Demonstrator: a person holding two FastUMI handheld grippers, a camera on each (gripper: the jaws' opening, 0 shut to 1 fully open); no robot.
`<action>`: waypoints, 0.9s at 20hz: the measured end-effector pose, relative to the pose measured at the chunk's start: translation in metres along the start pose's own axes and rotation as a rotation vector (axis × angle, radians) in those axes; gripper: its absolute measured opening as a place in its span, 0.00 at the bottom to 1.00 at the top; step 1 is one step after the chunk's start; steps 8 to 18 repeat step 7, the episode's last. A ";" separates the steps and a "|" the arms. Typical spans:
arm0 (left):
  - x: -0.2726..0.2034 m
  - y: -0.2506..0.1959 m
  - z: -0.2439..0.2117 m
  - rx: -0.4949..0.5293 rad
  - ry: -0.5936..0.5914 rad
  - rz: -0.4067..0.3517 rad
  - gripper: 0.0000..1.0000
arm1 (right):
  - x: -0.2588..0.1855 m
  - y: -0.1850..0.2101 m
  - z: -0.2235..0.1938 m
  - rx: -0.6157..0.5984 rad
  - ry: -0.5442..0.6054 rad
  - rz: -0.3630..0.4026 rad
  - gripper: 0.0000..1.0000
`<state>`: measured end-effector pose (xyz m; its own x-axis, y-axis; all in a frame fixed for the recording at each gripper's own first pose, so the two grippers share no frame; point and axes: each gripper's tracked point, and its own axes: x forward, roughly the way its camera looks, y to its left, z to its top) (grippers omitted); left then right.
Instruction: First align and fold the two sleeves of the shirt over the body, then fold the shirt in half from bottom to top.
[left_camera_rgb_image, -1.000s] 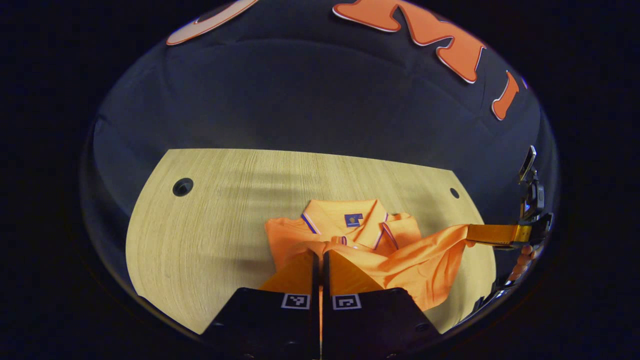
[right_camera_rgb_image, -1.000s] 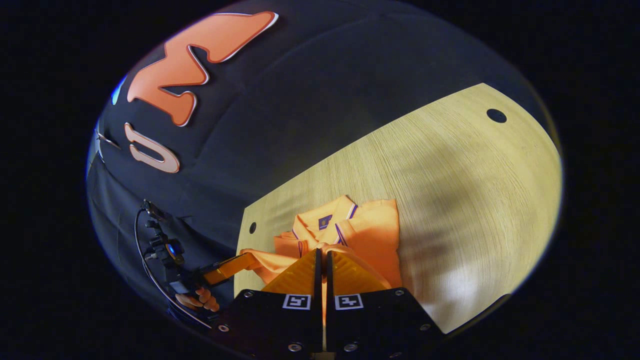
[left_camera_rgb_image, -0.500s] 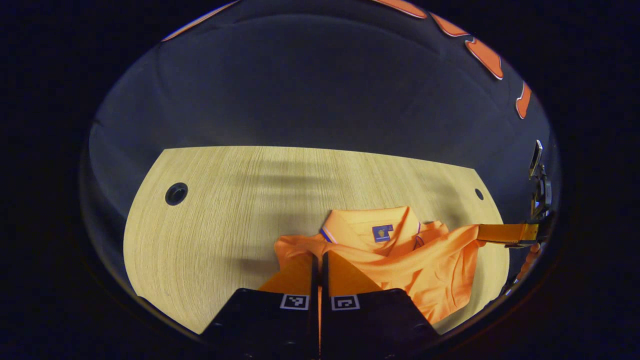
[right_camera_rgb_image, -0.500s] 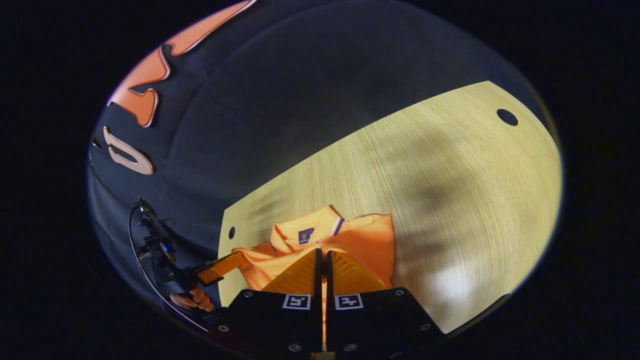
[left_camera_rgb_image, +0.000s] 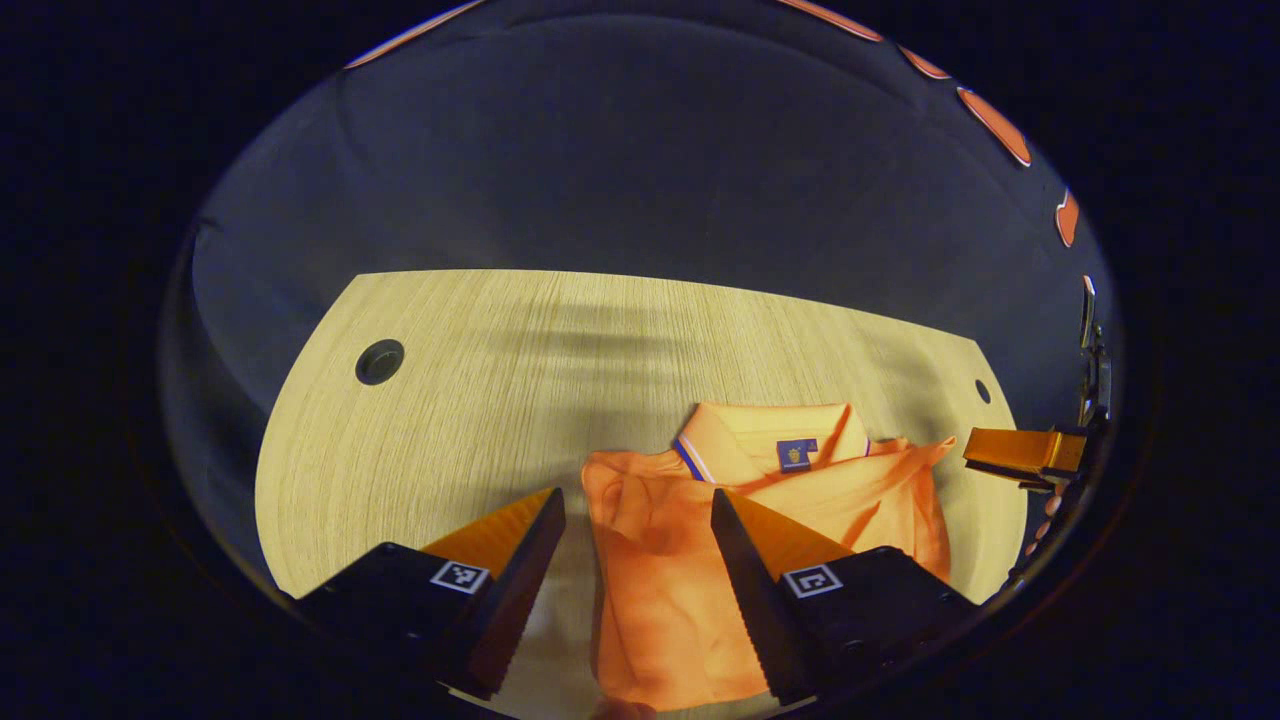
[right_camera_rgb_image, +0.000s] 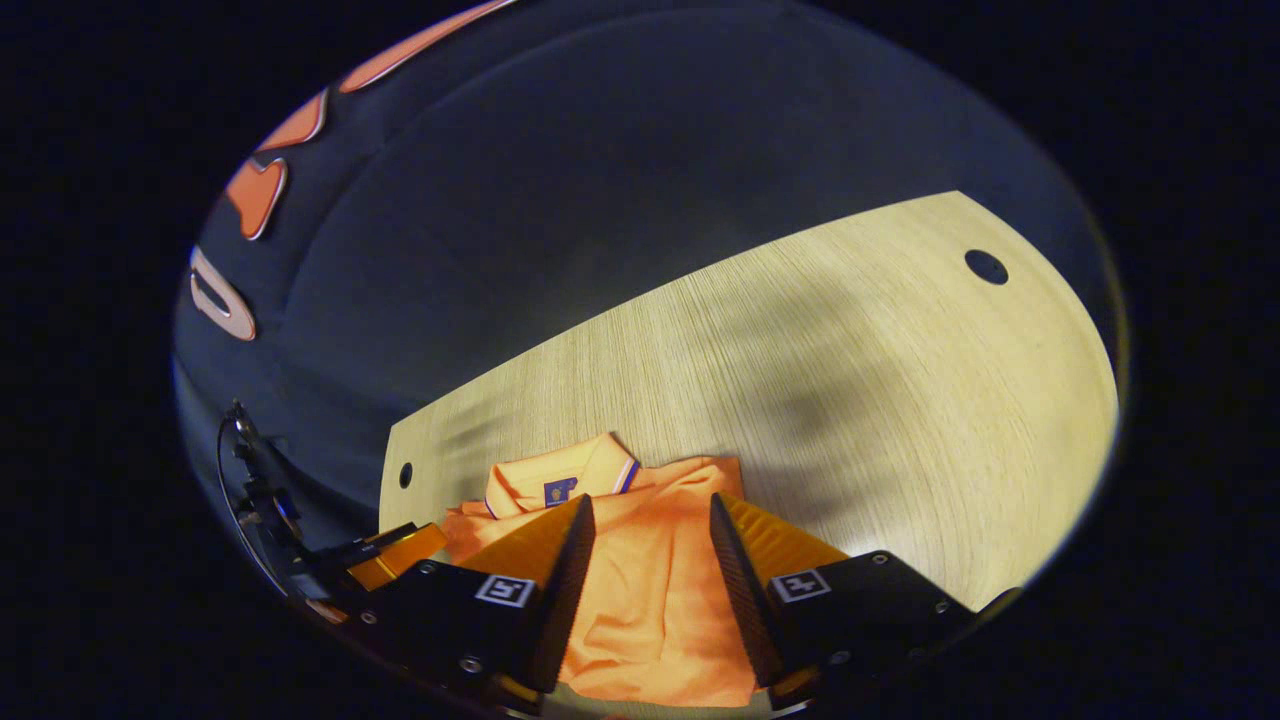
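Observation:
An orange polo shirt lies folded on the wooden table, its lower half laid up over the body, just below the collar. My left gripper stands open over the shirt's left edge with nothing between its fingers. The right gripper shows at the far right of the left gripper view, beside the shirt's corner. In the right gripper view the shirt lies beneath my right gripper, which is open and holds nothing. The left gripper sits at the shirt's left side there.
The table has a round cable hole at each far corner. The dark booth wall stands right behind the table's far edge. Bare wood stretches beyond and to the sides of the shirt.
Both grippers carried the shirt's lower edge up toward the collar, then opened and let it go. The folded half now lies flat on the body.

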<state>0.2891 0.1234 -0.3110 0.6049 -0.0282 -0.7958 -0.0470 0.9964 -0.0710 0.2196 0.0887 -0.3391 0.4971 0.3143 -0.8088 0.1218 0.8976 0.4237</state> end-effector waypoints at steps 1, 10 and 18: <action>-0.010 -0.001 0.003 -0.013 -0.017 0.000 0.94 | -0.010 0.005 0.000 -0.022 -0.019 0.004 0.77; -0.072 -0.020 -0.004 0.006 -0.127 -0.009 0.97 | -0.070 0.020 -0.017 -0.147 -0.114 -0.004 0.95; -0.072 -0.020 -0.004 0.006 -0.127 -0.009 0.97 | -0.070 0.020 -0.017 -0.147 -0.114 -0.004 0.95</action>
